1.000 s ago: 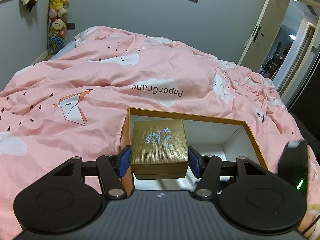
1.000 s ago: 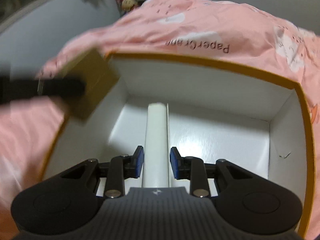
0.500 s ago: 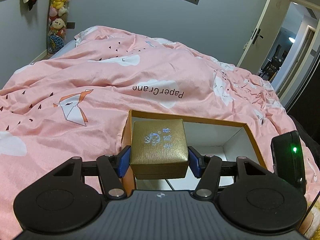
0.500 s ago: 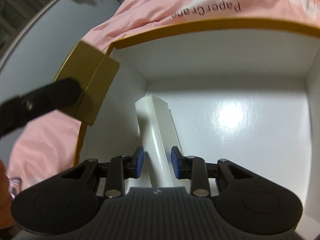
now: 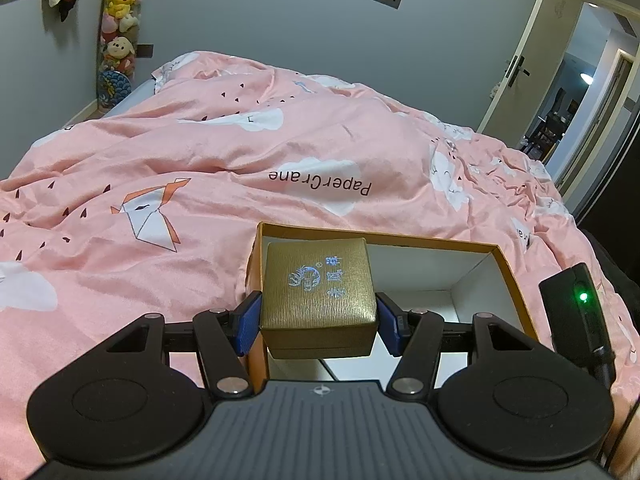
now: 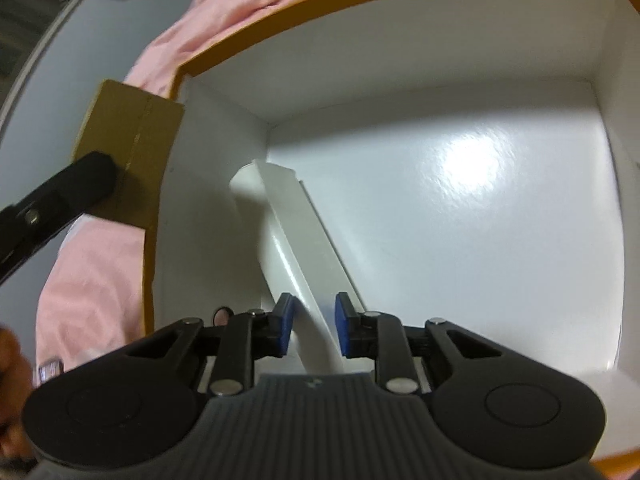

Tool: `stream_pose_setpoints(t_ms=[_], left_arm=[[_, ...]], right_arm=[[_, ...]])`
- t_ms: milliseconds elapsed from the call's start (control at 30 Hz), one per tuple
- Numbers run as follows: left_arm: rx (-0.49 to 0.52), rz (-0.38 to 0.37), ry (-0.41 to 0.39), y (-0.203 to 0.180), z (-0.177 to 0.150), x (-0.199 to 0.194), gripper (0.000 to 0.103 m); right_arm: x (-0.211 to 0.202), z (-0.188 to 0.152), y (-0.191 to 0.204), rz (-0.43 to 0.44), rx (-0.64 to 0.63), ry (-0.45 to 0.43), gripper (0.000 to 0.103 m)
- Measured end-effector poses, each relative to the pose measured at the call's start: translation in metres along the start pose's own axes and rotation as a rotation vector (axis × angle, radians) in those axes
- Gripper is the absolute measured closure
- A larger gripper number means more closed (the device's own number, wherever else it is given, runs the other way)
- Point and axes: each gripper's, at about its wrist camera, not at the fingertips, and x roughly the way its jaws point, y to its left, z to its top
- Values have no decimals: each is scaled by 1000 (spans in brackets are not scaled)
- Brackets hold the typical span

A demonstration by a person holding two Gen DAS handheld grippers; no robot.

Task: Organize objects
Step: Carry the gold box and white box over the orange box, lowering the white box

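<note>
Left wrist view: the left gripper (image 5: 319,322) tilts downward, clamping a gold gift box (image 5: 318,294) above the orange-rimmed carton's (image 5: 508,264) near-left corner. Only the right wrist view shows the right gripper (image 6: 310,330), steeply pitched, its jaws closing around a white tube box (image 6: 294,248) lying inside the carton.

The duvet (image 5: 224,184) is pink, printed with white clouds, small dark triangles, an orange-and-white paper crane and the black words "PaperCrane". The open box (image 5: 510,268) on it is orange outside and along its rim, glossy white inside. The small box (image 5: 318,292) is ribbed gold with a pale blue emblem and characters on its lid. The long carton (image 6: 296,236) is plain white. Both grippers are black with blue pads (image 5: 246,326). The wall (image 5: 280,20) is grey.
</note>
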Motion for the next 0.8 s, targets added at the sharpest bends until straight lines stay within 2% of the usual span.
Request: stream_pose_setpoints(t_ms=[167,233,300,400,467,500,533,600,667,800], left_arm=[[-13,8,-11,3,2,-4,36],[-18,12,-20,5,3,-6,36],[-23,11,-28,8,3,-8,36],[-30,12,-35,12,4,-10,36],[-37,12,-40,15,4,-10,36],[-41,12,-41,16,4,-10,36],[-45,13,-42,16,4,-10,36],[-48,12,-42,17,4,-10,36],[-47,10,-43,18,4,-10,36],[-47,8,-42,18,3,-9,36]], right_arm=[[6,-13,32,-89,78,-137,80],[8,-15,38,-104,96,-180,80],[11,-12,38,-83,124,-196,80],[14,-3,26,0,134,-152,80],[16,9,17,48,116,-82,76],[19,13,15,54,84,-42,70],[23,15,14,52,54,-6,61],[29,20,14,54,9,43,56],[33,22,21,45,-61,57,56],[34,21,43,-25,-196,29,57]])
